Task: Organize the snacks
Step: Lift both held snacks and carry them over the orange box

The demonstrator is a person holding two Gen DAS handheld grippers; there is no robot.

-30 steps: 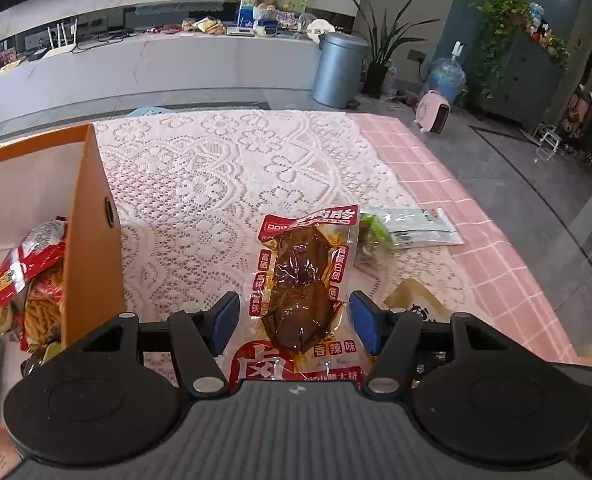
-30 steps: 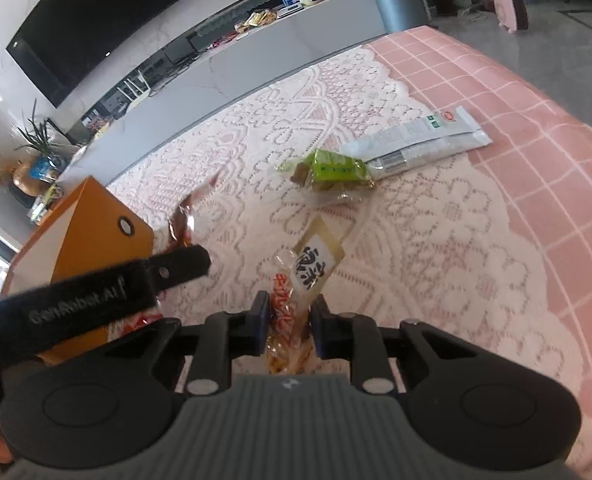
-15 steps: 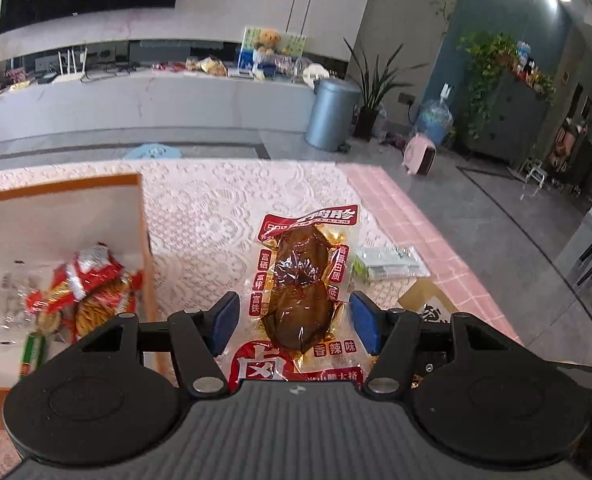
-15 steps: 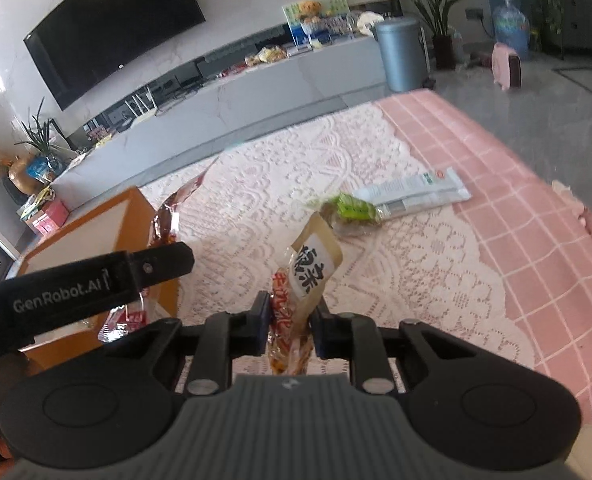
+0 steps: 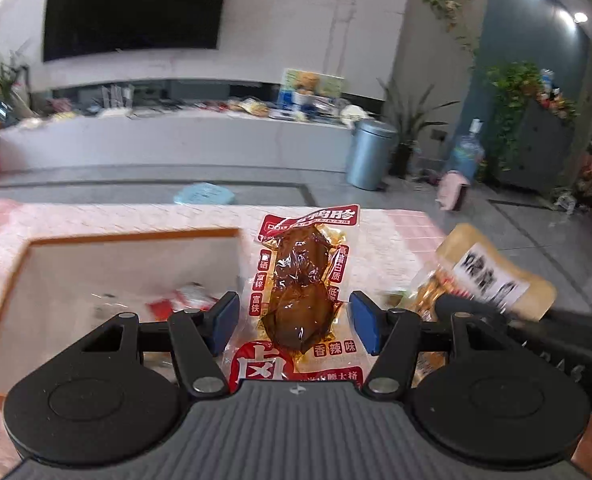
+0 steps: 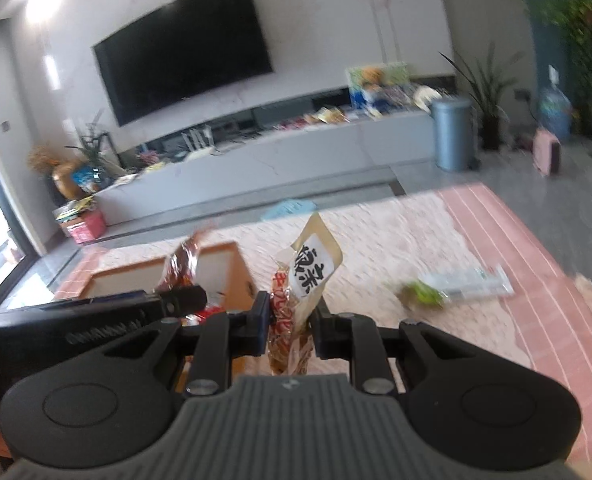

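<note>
My left gripper (image 5: 294,322) is shut on a red-and-clear braised meat packet (image 5: 301,292), held upright above the right wall of the orange box (image 5: 136,237). My right gripper (image 6: 290,322) is shut on a tan-topped pickle snack bag (image 6: 309,276), raised just right of the box (image 6: 220,248). That bag also shows at the right of the left wrist view (image 5: 487,272). The left gripper and its packet (image 6: 182,266) show at the left of the right wrist view. Several red snack packs (image 5: 184,300) lie inside the box.
A green snack (image 6: 423,294) and a long white packet (image 6: 471,282) lie on the lace cloth to the right. The pink checked tablecloth (image 6: 535,280) runs to the table's right edge. A long counter and a grey bin stand across the floor.
Both grippers have risen and swung left toward the box, each carrying its snack. The box now lies directly below the left gripper, and the views tilt up toward the room.
</note>
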